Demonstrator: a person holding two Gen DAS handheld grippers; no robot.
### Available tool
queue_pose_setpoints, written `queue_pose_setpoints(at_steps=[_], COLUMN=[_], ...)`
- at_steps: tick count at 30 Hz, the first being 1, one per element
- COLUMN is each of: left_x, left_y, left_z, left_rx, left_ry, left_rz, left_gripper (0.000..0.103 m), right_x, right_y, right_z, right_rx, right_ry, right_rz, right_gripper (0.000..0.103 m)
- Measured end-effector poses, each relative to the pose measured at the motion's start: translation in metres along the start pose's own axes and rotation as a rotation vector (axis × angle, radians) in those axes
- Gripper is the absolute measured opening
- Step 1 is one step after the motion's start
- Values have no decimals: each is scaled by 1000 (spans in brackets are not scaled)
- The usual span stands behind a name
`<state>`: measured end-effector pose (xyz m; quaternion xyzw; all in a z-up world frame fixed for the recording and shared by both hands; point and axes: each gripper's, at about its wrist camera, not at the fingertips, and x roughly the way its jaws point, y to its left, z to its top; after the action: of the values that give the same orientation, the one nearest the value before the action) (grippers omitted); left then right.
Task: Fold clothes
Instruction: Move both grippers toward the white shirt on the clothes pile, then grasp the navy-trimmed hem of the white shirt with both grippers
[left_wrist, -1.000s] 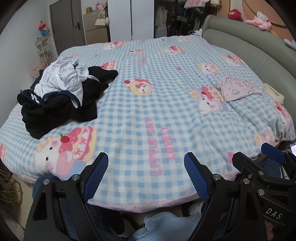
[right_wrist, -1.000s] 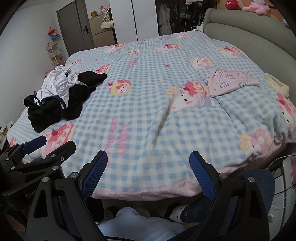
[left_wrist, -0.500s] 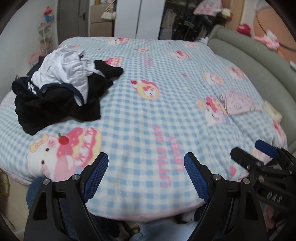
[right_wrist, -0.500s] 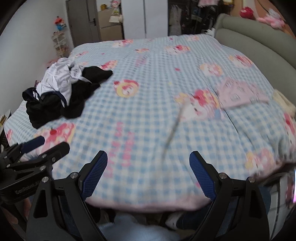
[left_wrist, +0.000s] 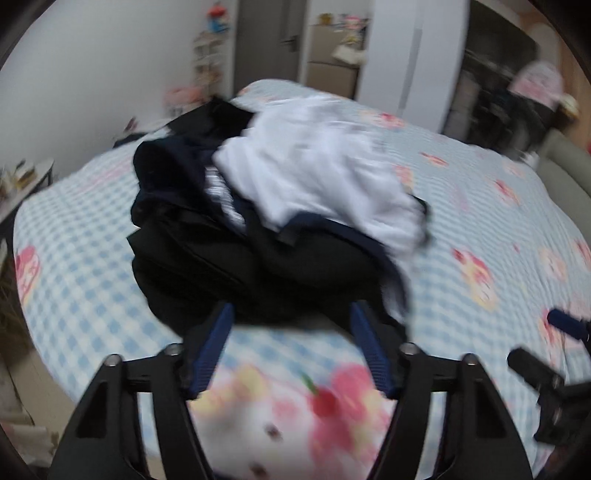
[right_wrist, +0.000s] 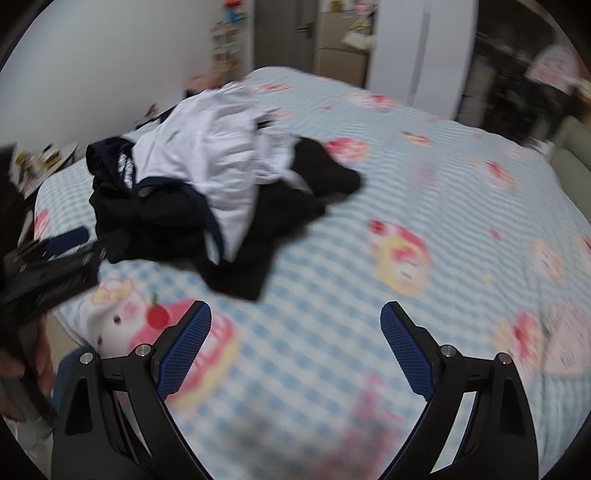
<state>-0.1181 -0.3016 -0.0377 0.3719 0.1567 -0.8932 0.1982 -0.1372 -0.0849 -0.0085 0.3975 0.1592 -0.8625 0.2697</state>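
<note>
Just beyond the left gripper (left_wrist: 291, 325) lies the clothes pile (left_wrist: 273, 221).

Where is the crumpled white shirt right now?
The crumpled white shirt lies on top of the heap of black clothes, on the left part of the blue checked cartoon blanket, just ahead of the left tongs.

A bed under a blue-checked cartoon blanket (right_wrist: 461, 192) filled the room; at twelve o'clock stood a white wardrobe (right_wrist: 421, 51), at eleven a grey door (right_wrist: 284, 33) and plain white wall (right_wrist: 110, 66)
</note>
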Motion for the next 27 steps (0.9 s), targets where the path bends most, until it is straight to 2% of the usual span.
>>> queue_pose_setpoints(at_steps=[1, 4, 8, 9, 11, 12, 13, 14, 15, 16, 18, 19, 21, 23, 27], left_x=[11, 41, 60, 63, 67, 69, 71, 69, 67, 65, 50, 41, 30, 9, -34], left_y=[10, 29, 29, 27, 22, 20, 17, 15, 12, 10, 2, 1, -5, -15, -46], left_z=[8, 22, 30, 32, 36, 38, 39, 40, 40, 40, 34, 33, 36, 32, 14], left_rx=[-31, -79, -49, -32, -1, 14, 29, 37, 45, 53, 76, 82, 107, 125, 227], left_ry=[3, 18, -3, -16, -30, -32, -34, -36, -39, -41, -58, -63, -68, -82, -115], left_rz=[-10, -87, -149, -147, -142, -140, -139, -131, -124, -117, -119, -112, -131, -199, -244], left_gripper=[60, 60, 60, 60, 59, 52, 41, 37, 30, 21, 12, 11, 10, 9, 9], right_x=[14, 56, 108, 118, 138, 143, 147, 151, 149, 146, 134, 127, 106, 85, 35], right_y=[10, 31, 38, 40, 45, 46, 46, 46, 44, 41, 34, 31, 20, 7, -17], right_z=[9, 35, 54, 56, 60, 61, 62, 63, 63, 63, 63, 63, 61, 61, 52], right_rx=[-17, -49, 3, 5, 7, 12, 17, 22, 25, 27, 17, 11, 9, 31, 60], right_ry=[2, 5, 52, 69, 100, 103, 106, 109, 94, 78, 40, 20, -33, -75, -154], right_rz=[11, 29, 80, 94, 123, 131, 139, 146, 132, 115, 91, 79, 49, 30, -18], right_gripper=[89, 88, 85, 80, 65, 50, 40, 31, 15, 8, 6, 6, 6, 6, 6])
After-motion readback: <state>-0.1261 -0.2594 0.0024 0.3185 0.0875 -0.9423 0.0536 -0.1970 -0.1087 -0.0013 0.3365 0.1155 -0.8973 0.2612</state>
